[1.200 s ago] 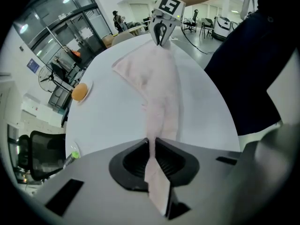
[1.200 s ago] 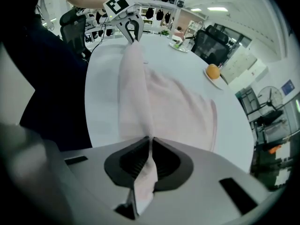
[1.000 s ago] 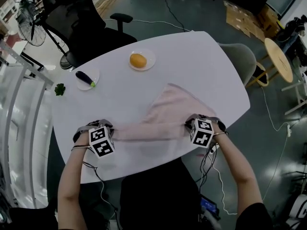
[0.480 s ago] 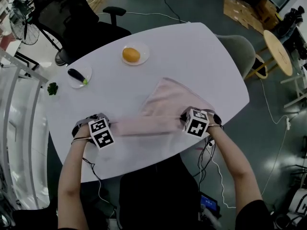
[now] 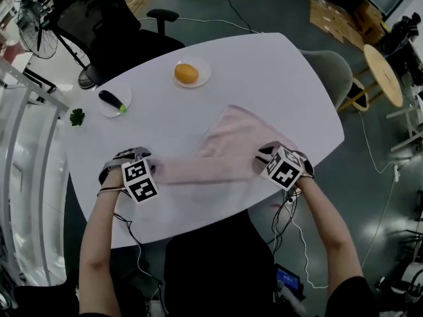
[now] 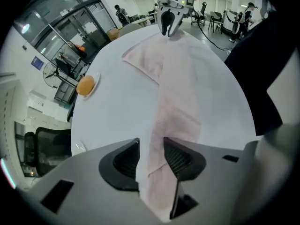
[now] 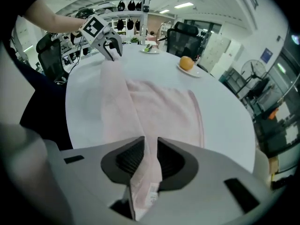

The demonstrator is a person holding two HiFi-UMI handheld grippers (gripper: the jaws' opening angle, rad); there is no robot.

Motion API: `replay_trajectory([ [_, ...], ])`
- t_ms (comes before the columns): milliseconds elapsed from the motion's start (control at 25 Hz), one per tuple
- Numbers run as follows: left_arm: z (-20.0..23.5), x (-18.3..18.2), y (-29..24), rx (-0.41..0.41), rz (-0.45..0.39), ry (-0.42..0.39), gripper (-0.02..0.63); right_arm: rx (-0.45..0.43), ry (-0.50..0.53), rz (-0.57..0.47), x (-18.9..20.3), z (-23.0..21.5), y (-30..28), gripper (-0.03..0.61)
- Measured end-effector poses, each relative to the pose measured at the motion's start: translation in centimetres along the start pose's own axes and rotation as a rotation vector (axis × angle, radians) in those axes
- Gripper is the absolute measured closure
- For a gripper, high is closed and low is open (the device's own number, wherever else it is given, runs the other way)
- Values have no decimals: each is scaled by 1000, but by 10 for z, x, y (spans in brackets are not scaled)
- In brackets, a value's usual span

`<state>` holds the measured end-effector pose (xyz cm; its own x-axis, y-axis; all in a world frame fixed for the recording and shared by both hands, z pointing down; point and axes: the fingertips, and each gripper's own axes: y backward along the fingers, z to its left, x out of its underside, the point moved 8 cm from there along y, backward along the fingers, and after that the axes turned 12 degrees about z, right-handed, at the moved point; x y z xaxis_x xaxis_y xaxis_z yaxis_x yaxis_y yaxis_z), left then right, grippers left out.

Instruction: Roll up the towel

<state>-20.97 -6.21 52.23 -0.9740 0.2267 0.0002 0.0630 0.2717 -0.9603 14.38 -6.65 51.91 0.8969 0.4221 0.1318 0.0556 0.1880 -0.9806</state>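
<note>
A pink towel (image 5: 228, 140) lies on the white table (image 5: 277, 78), its near edge gathered into a narrow band (image 5: 198, 170) that runs between my two grippers. My left gripper (image 5: 142, 165) is at the band's left end. Its jaws have just been opening: the towel (image 6: 173, 93) lies between them with a gap beside the left pad (image 6: 123, 162). My right gripper (image 5: 262, 162) holds the band's right end. Its jaws have also just been opening, though the towel (image 7: 154, 107) still fills the narrow gap between its pads (image 7: 133, 158).
An orange (image 5: 186, 73) sits on a small plate at the table's far side. An eggplant (image 5: 114, 100) lies on another plate at the left, with a green sprig (image 5: 77, 117) near the table's left edge. A black office chair (image 5: 112, 25) and a grey chair (image 5: 330, 71) stand beyond.
My right gripper has rolled, its marker cube now tilted, and has shifted slightly right. The left gripper has stayed in place. The towel lies much as before.
</note>
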Motion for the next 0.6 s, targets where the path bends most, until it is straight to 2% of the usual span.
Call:
replay_trajectory([
  [160,7,9,20,-21,-70,57,402,33,-37,-24,7,-2,26,443],
  [320,8,12,46,-58,-164,83,393,85,-27,-36,14,9,46,411],
  [440,-1,7,61,-84,-224,70,391,135,0,-22,20,26,53,389],
  [600,-25,-5,70,-85,-264,6,379,179,28,-15,26,51,56,370],
])
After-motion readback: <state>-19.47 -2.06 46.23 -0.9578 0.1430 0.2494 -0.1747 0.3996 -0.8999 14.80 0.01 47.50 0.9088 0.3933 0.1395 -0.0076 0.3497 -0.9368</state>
